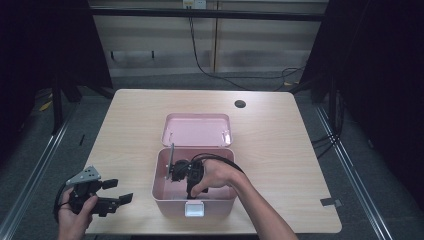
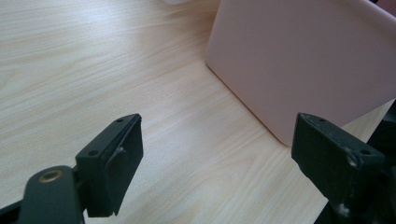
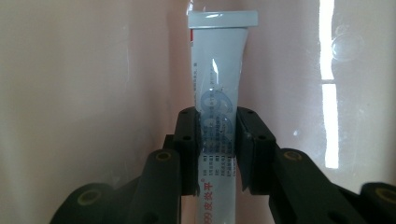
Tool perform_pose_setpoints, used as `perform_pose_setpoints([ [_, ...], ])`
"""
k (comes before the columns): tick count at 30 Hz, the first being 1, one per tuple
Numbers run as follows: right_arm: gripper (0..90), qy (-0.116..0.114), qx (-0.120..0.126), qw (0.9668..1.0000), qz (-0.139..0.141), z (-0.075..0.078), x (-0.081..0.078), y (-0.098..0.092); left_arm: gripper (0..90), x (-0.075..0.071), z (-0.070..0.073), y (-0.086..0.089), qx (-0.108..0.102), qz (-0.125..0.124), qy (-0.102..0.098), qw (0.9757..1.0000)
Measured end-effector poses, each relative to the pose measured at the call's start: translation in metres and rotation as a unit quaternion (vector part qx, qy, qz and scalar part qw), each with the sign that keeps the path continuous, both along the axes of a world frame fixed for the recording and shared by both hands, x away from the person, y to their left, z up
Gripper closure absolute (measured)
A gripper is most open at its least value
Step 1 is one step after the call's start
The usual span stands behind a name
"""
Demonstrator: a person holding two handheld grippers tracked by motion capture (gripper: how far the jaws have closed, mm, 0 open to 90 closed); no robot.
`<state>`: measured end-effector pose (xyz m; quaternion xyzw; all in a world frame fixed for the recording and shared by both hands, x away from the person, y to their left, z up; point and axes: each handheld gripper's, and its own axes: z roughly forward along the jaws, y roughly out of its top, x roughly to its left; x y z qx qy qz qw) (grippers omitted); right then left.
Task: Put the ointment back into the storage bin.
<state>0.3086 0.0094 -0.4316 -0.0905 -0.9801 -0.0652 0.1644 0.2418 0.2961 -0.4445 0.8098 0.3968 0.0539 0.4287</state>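
A pale wood-grain desk (image 1: 125, 125) with rounded corners stands on a grey floor between dark curtains, with black cables trailing along the far wall. A small dark round hole (image 1: 240, 104) sits in the desktop toward one o'clock from the centre.

At the middle of the desk rests a pink plastic box (image 1: 165, 197), rectangular with rounded corners, smooth matte walls and a white latch (image 1: 194, 208) on its near side. Its matching pink lid (image 1: 197, 130) lies open and flat just beyond it at twelve o'clock, touching along the back edge.

The right claw (image 1: 175, 170) reaches down inside the box, held by a bare-armed hand (image 1: 215, 175) that comes in from five o'clock. In the right gripper view this claw (image 3: 217, 144) is closed narrowly on a flattened white tube (image 3: 218, 93), its black jaws pressing both sides of the tube's middle. The tube has a glossy, slightly creased skin with blue print, red marks and a wide crimped flat end pointing away from the camera, against the shiny pink inner wall of the box.

The left claw (image 1: 117, 192) hovers at the desk's near-left edge, at about nine o'clock from the box and apart from it, a grey three-cornered plate on top. In the left gripper view its blocky black jaws (image 2: 217, 158) stand wide with bare wood between them, and the box's smooth outer wall (image 2: 303, 65) rises beyond.
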Motion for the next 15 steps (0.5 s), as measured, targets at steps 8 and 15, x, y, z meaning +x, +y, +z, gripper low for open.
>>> perform_pose_setpoints([
  [8, 71.9, 0.0, -0.005, 1.0, 0.008, -0.008, -0.001, 0.003, 16.7, 0.0, 0.0, 0.0, -0.001, 0.003, 0.0, 1.0],
  [15, 71.9, 0.004, -0.008, 0.9998, 0.016, -0.014, -0.002, 0.006, 16.7, 0.0, 0.0, 0.0, 0.001, 0.003, 0.0, 1.0],
])
